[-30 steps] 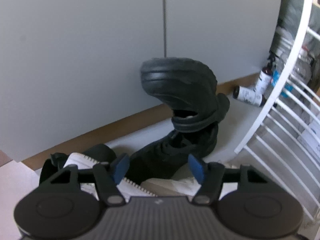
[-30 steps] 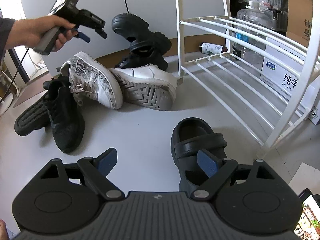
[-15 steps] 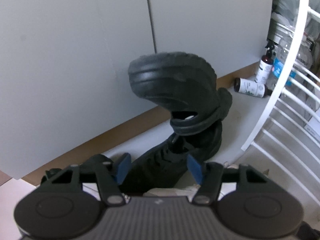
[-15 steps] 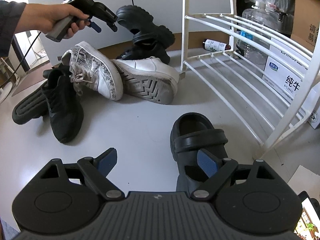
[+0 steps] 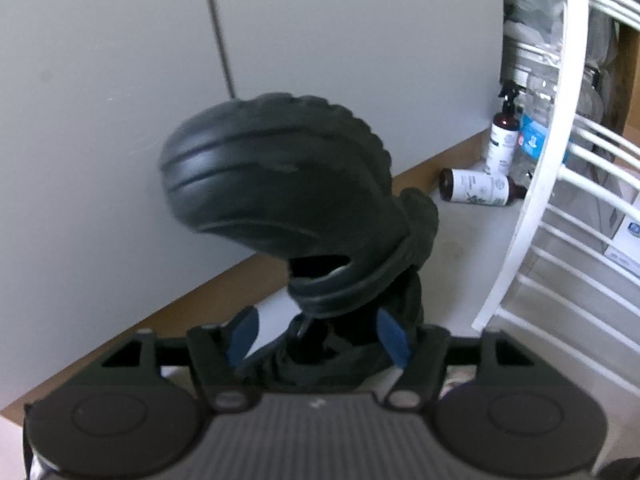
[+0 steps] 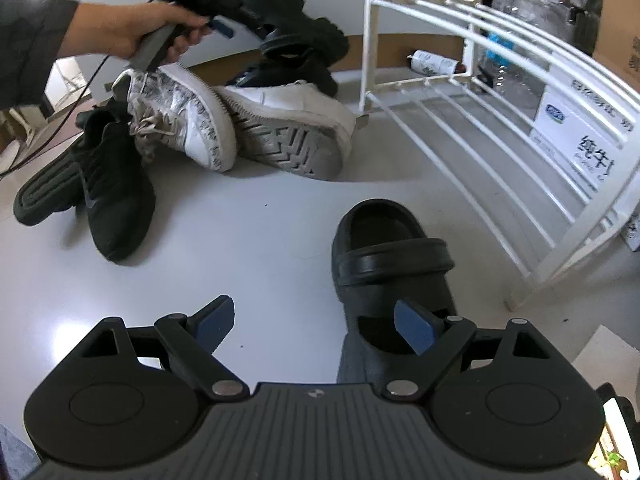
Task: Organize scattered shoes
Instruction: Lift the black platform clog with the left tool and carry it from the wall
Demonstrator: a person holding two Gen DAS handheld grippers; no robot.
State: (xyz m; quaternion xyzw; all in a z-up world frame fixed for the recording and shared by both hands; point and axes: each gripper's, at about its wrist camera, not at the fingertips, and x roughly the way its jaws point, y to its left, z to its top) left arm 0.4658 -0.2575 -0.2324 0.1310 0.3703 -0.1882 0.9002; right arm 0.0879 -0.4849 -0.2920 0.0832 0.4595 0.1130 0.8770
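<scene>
A black clog (image 5: 280, 192) leans sole-up against the grey wall, on top of a black sneaker (image 5: 360, 344). My left gripper (image 5: 316, 336) is open, its blue fingertips on either side of the clog's strap, close below it. It also shows in the right wrist view (image 6: 228, 28) beside that clog (image 6: 288, 32). My right gripper (image 6: 316, 324) is open and empty above the floor. A second black clog (image 6: 384, 256) lies upright by its right fingertip. Two white sneakers (image 6: 192, 120) (image 6: 292, 132) lie tipped in the pile, two black sneakers (image 6: 108, 184) to the left.
A white wire shoe rack (image 6: 500, 104) stands on the right, its shelves bare. Bottles (image 5: 476, 188) lie and stand by the wall behind the rack's post (image 5: 540, 160). Cardboard boxes (image 6: 580, 128) sit behind the rack. The floor (image 6: 240, 240) is pale grey.
My left gripper has moved forward and right, up to the leaning black clog, which now fills the view. My right gripper has edged closer to the clog on the floor.
</scene>
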